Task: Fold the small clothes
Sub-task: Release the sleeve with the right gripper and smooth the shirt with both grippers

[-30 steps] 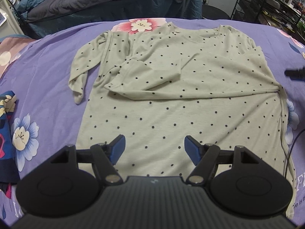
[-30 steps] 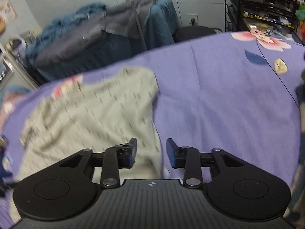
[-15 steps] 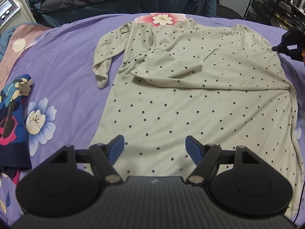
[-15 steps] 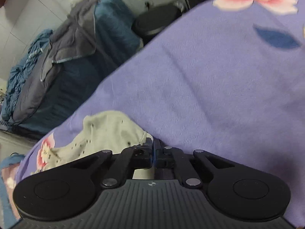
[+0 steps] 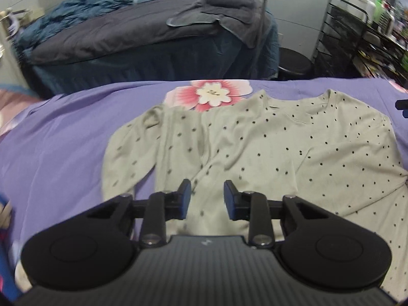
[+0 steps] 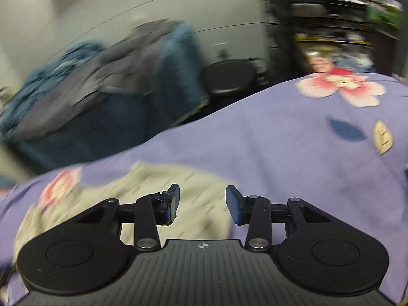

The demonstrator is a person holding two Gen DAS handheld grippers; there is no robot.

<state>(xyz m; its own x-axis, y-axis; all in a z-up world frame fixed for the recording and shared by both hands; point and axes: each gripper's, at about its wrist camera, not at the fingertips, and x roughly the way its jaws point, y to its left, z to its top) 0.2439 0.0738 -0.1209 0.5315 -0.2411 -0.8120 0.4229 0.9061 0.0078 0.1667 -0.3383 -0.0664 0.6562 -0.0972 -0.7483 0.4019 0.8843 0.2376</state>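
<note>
Pale green dotted shirt (image 5: 267, 153) lies spread on the purple sheet (image 5: 63, 153), one sleeve already crossed over the chest, the other sleeve just ahead-left of our left gripper (image 5: 204, 199). Its jaws are closing over cloth, pads not yet pinching. We judge the sleeve fold is in hand; next we need a firm pinch there. Right gripper (image 6: 202, 204) is opening above the shirt's edge, empty.
</note>
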